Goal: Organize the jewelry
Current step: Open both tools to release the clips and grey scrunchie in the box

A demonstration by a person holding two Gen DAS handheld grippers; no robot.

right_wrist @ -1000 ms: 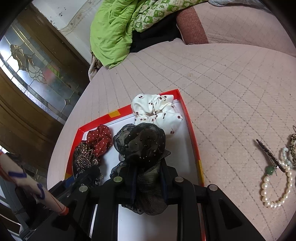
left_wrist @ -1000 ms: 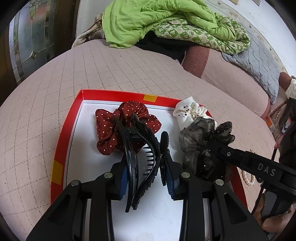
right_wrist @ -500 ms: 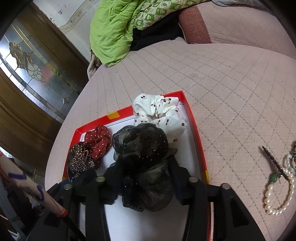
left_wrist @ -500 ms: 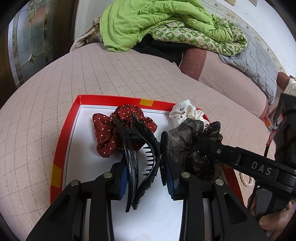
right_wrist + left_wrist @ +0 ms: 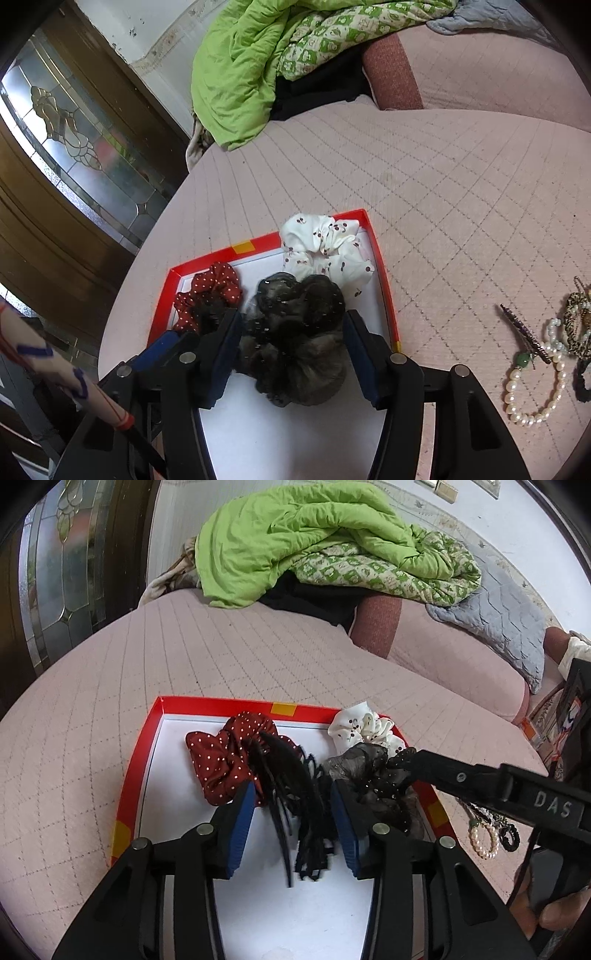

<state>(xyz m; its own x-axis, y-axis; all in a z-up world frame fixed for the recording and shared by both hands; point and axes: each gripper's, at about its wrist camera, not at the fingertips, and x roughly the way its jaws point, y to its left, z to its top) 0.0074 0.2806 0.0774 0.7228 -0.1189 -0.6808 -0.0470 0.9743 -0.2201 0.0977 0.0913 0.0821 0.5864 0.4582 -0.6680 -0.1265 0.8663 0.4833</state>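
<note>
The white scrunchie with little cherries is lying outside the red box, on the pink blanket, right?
Not quite. The white scrunchie lies inside the red box, in its far right corner behind the dark scrunchie; the right wrist view shows it.

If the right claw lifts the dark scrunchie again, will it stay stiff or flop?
The dark scrunchie is sheer, crumpled fabric, so it will likely sag and squash. It looks light for its bulk. Its ruffles lie against the white scrunchie, so they might snag and drag it inside the tray.
</note>
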